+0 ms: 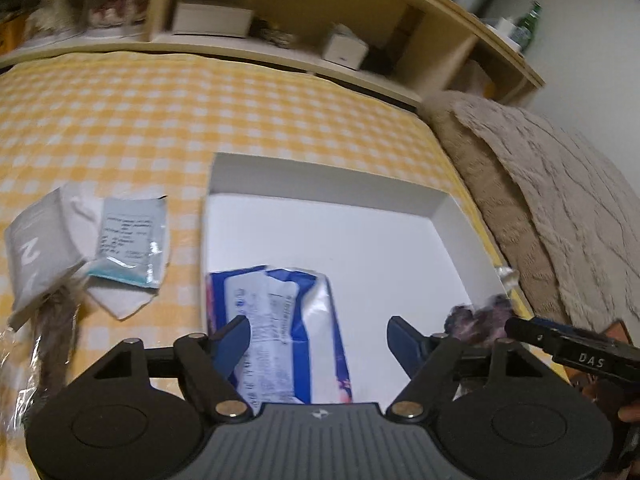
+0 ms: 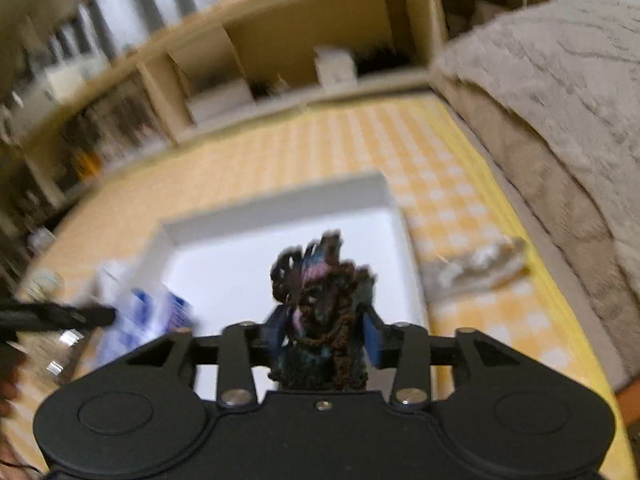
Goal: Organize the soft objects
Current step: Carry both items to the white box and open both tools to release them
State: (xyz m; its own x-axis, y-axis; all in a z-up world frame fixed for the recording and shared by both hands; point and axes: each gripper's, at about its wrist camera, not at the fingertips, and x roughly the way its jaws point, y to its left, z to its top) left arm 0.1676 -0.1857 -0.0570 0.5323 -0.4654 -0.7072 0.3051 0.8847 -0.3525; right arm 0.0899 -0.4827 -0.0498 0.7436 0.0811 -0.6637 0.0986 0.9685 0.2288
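Note:
A white open box (image 1: pixel 320 178) lies on the yellow checked cloth (image 1: pixel 160 120). A blue and white plastic packet (image 1: pixel 280 320) lies in its near left part. My left gripper (image 1: pixel 318 340) is open and empty just above the packet. My right gripper (image 2: pixel 326 330) is shut on a dark knitted yarn piece (image 2: pixel 320 300) with pink strands, held over the box (image 2: pixel 280 204). The yarn piece (image 1: pixel 480 316) and the right gripper's finger (image 1: pixel 532 330) also show in the left wrist view at the box's right edge.
White masks and a small sachet (image 1: pixel 124 240) lie left of the box, beside a furry brown item (image 1: pixel 56 340) in clear wrap. A beige fluffy blanket (image 1: pixel 540 200) lies on the right. A wooden shelf (image 1: pixel 280 40) with boxes runs behind. A pale wrapped item (image 2: pixel 476 266) lies right of the box.

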